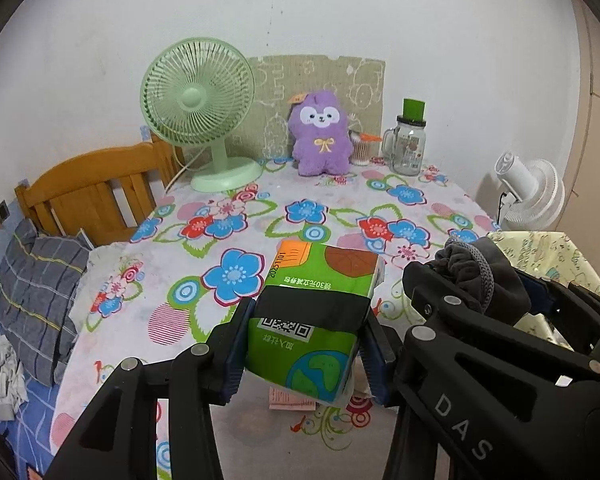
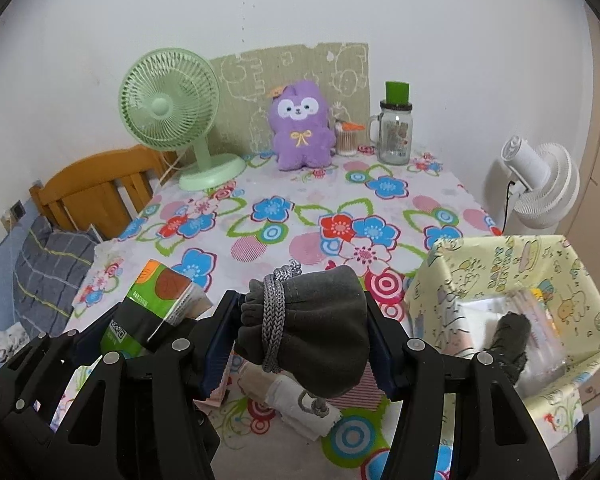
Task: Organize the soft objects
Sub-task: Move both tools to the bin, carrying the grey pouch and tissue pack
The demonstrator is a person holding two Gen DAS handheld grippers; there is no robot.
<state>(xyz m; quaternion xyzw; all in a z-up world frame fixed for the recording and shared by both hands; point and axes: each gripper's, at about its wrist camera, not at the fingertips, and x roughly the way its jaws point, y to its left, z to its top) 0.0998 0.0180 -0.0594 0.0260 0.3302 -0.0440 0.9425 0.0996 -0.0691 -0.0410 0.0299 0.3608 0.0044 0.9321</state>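
My left gripper (image 1: 304, 344) is shut on a green tissue pack (image 1: 312, 316) and holds it above the flowered table. The pack also shows in the right wrist view (image 2: 156, 304). My right gripper (image 2: 300, 340) is shut on a dark grey drawstring pouch (image 2: 312, 328) with a grey cord around its neck; the pouch shows at the right of the left wrist view (image 1: 476, 276). A yellow patterned box (image 2: 512, 264) stands open at the right, with a dark grey soft item (image 2: 510, 340) inside. A purple plush toy (image 1: 320, 132) sits at the back of the table.
A green desk fan (image 1: 198, 108) stands back left, a glass mug jar (image 1: 408, 140) with a green lid and a cotton-swab pot (image 1: 362, 148) back right. A white cloth item (image 2: 296, 400) and pink paper (image 1: 292, 400) lie under the grippers. A white fan (image 2: 540, 184) and a wooden headboard (image 1: 96, 188) flank the table.
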